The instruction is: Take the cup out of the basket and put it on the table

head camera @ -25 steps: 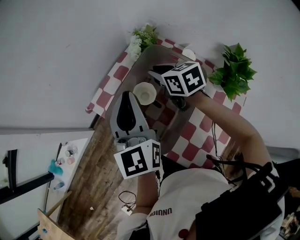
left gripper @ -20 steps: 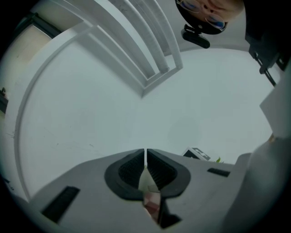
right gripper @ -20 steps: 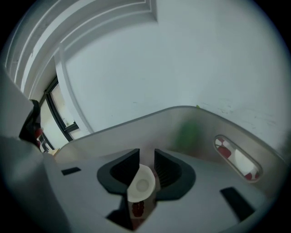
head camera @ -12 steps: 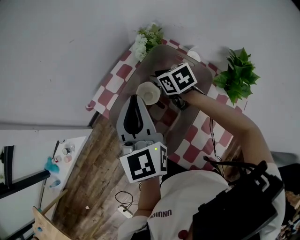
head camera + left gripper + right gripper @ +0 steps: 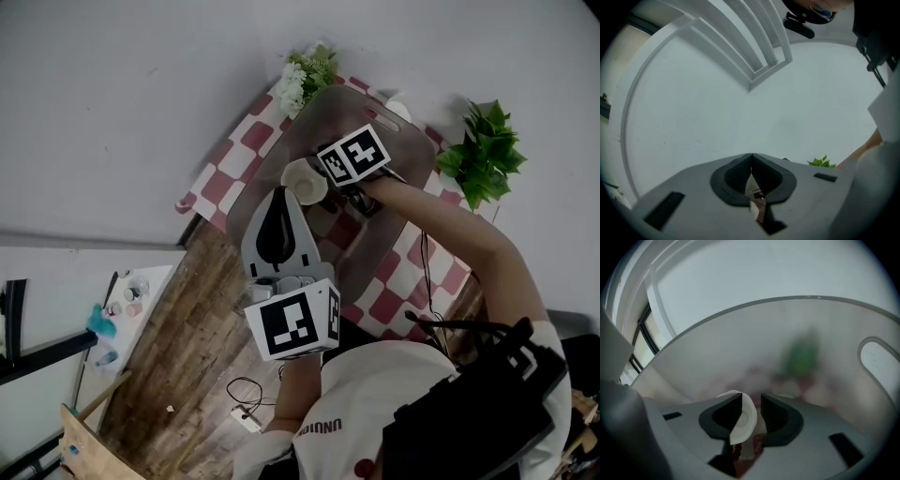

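Over on the table [image 5: 389,300] with the red-and-white checked cloth sits the basket [image 5: 415,178], a smoky see-through tub with a handle slot cut in its wall. The cup [image 5: 304,182], pale cream with its mouth facing up, stands inside it, close to the wall nearest the left gripper.

From beside the person, the right gripper [image 5: 751,409] is tipped steeply downward, well inside the basket, and its marker cube [image 5: 354,155] sits just beside the cup. Its jaws have just been opening and now stand spread. The cup's rim lies between them and looks to rest against one pad, with a clear gap to the other pad — so nothing is pinched. All around the jaws the basket's curved wall fills that gripper's view.

The left gripper [image 5: 280,195] is held level at the near edge of the table, its nose just short of the basket and the cup. Its jaws are pressed together at the tips with nothing between them, and its own marker cube [image 5: 292,322] is close to the person's chest.

At the far end of the table a bunch of white flowers [image 5: 302,77] stands by one corner of the basket — a leafy green plant [image 5: 485,155] by the other.
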`<state>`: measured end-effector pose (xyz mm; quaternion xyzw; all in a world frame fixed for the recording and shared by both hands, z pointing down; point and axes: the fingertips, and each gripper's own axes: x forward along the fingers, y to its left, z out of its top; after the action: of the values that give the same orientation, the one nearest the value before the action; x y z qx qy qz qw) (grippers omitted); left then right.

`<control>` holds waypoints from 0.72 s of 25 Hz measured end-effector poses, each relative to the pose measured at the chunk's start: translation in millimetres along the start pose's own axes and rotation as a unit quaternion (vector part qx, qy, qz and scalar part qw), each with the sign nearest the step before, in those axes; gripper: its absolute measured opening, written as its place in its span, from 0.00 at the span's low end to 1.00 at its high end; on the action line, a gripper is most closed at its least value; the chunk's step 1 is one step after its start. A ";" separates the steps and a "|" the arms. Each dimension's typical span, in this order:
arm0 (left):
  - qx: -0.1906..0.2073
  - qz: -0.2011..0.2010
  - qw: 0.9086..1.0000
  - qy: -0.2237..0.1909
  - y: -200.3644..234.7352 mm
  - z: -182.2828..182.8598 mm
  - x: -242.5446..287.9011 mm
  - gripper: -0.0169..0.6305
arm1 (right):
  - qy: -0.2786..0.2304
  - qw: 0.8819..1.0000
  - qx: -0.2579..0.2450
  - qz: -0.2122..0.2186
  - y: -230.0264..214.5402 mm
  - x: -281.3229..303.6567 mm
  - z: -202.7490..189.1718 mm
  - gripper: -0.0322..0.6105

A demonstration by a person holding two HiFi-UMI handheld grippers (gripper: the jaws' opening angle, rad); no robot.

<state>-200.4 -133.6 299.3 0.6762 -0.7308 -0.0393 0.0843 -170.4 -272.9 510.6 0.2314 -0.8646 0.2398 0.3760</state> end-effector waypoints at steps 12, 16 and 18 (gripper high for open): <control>-0.006 0.008 1.000 0.003 5.1 -3.4 -1.0 0.05 | 0.048 0.998 -0.038 -0.024 -8.0 15.0 -16.9 0.26; -0.009 0.010 1.000 -0.017 6.7 3.2 -4.5 0.05 | 0.058 0.998 -0.019 -0.015 -7.0 20.3 -21.5 0.26; -0.011 0.010 1.000 -0.019 7.9 4.1 -4.7 0.05 | 0.063 0.998 -0.011 -0.014 -9.1 23.2 -22.9 0.26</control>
<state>-208.5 -128.5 296.3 0.6667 -0.7388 -0.0589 0.0782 -166.9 -271.6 544.2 0.2239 -0.8384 0.2394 0.4355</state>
